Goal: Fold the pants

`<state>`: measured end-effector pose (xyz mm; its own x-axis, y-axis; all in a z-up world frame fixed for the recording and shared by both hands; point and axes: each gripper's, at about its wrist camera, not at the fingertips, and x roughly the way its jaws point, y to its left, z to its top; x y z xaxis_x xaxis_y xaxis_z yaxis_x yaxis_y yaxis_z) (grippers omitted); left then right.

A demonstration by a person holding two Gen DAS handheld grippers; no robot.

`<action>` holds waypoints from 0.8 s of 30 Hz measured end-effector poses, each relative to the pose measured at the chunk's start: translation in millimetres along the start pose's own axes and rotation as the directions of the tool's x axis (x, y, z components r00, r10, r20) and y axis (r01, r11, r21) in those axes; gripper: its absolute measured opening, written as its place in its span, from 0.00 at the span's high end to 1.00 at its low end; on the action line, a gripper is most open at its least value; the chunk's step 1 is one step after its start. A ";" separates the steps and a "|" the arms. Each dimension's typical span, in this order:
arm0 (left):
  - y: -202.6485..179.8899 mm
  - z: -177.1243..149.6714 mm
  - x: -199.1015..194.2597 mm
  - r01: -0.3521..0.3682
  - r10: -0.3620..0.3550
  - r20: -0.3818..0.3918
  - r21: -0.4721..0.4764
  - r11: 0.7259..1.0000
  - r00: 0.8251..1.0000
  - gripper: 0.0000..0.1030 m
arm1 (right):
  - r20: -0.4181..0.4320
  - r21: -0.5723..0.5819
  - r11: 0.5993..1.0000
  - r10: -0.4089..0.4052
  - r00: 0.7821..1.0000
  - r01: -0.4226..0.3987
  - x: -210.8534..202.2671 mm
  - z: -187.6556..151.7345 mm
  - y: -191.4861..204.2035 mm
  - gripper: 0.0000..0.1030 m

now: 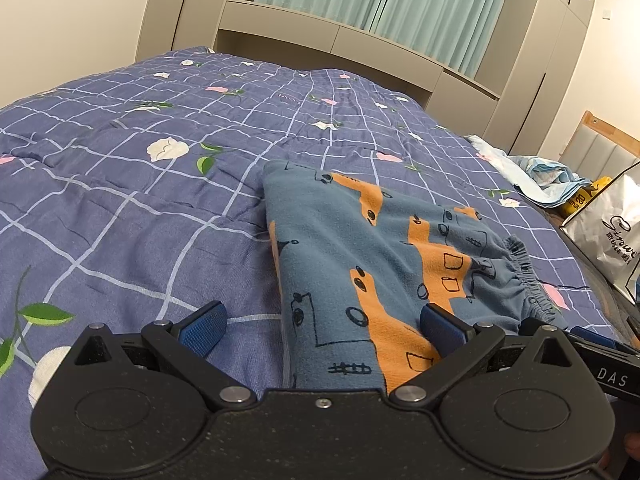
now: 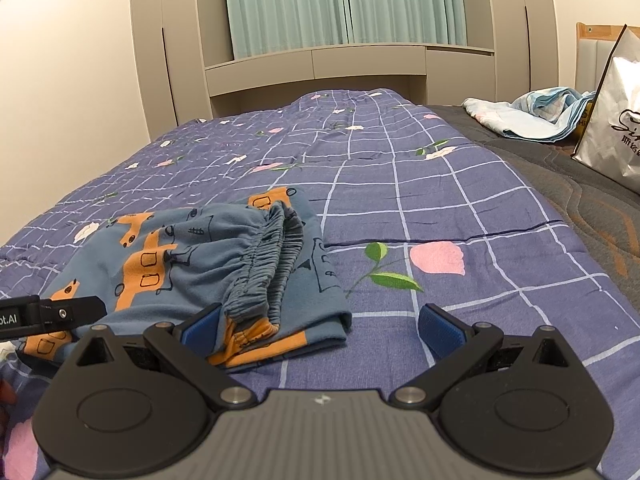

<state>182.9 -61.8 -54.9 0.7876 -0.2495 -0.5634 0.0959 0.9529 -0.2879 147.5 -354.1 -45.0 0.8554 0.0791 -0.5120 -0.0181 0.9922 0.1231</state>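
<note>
I saw the blue cotton pants with orange car print lying folded on the purple checked quilt. My left gripper stood released over their near edge, nearer than the right gripper, also released, beside the gathered elastic waistband, which lay to its left.

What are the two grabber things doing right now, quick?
Left gripper: open, fingers spread over the folded pants, gripping nothing.
Right gripper: open, beside the waistband, holding nothing.
</note>
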 end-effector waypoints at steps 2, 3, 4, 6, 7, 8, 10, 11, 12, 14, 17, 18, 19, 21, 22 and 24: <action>-0.6 0.4 0.4 0.002 -0.002 -0.002 -0.003 1.000 1.000 0.01 | 0.000 0.002 1.000 0.001 1.000 -0.001 0.1 -0.2 -0.1 0.00; -1.2 1.3 0.7 0.002 -0.002 -0.006 -0.002 1.000 1.000 0.00 | 0.001 0.005 1.000 0.005 1.000 -0.005 0.0 0.1 -0.4 0.00; -1.1 2.6 0.7 0.003 -0.003 -0.009 -0.003 1.000 1.000 0.01 | 0.002 0.009 1.000 0.011 1.000 -0.011 -0.7 0.3 -1.6 0.00; -1.9 5.7 1.1 0.003 -0.003 -0.018 -0.005 1.000 1.000 0.01 | 0.004 0.027 0.999 0.037 0.999 -0.037 -2.5 2.7 -4.8 0.00; -2.3 7.5 1.6 0.001 -0.001 -0.024 -0.002 1.000 1.000 0.01 | 0.006 0.040 0.998 0.054 0.999 -0.054 -3.1 4.2 -7.0 0.00; -3.5 9.9 1.9 -0.001 0.001 -0.026 -0.001 1.000 1.000 0.00 | 0.009 0.054 0.996 0.070 0.997 -0.071 -3.6 5.6 -9.3 0.00; -2.2 14.5 0.5 0.001 -0.002 -0.021 -0.016 1.000 1.000 0.01 | 0.018 0.069 0.993 0.098 0.995 -0.100 -3.7 8.8 -12.4 0.00; -1.6 18.1 0.6 0.005 -0.005 -0.018 -0.027 1.000 1.000 0.01 | 0.019 0.070 0.990 0.117 0.993 -0.118 -2.4 11.0 -13.1 0.00; -0.8 21.5 0.8 0.009 -0.009 -0.013 -0.038 0.999 1.000 0.00 | 0.016 0.068 0.989 0.134 0.991 -0.135 -0.1 13.9 -13.3 0.00; 0.2 29.1 3.6 0.015 -0.015 0.000 -0.050 0.999 1.000 0.01 | 0.011 0.066 0.985 0.157 0.987 -0.158 6.2 20.3 -13.8 0.00; 1.9 37.6 13.9 -0.001 0.000 -0.009 -0.048 0.999 1.000 0.01 | 0.012 0.073 0.982 0.171 0.985 -0.172 17.6 32.1 -14.9 0.00; 2.7 38.4 17.0 -0.005 0.004 -0.016 -0.050 0.999 1.000 0.01 | 0.005 0.076 0.981 0.179 0.984 -0.179 23.0 36.2 -15.4 0.00; 2.9 39.3 22.0 -0.011 0.009 -0.026 -0.052 0.999 1.000 0.01 | -0.004 0.080 0.979 0.190 0.982 -0.189 28.3 39.8 -15.3 0.00; 3.9 39.0 29.0 -0.022 0.019 -0.046 -0.047 0.999 0.999 0.01 | -0.013 0.092 0.974 0.208 0.978 -0.206 38.7 45.6 -15.4 0.00; 4.3 38.6 31.4 -0.027 0.025 -0.047 -0.039 0.999 0.999 0.01 | -0.015 0.093 0.974 0.208 0.978 -0.206 43.3 48.0 -14.8 0.00; 2.0 36.4 32.6 -0.033 0.032 -0.038 -0.024 0.999 0.999 0.00 | -0.024 0.086 0.975 0.207 0.978 -0.204 50.3 50.0 -14.3 0.00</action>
<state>230.9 -61.7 -45.7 0.7668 -0.2251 -0.6011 0.0553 0.9562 -0.2875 216.6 -369.1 -30.1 0.8207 0.2846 -0.4955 -0.1474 0.9433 0.2976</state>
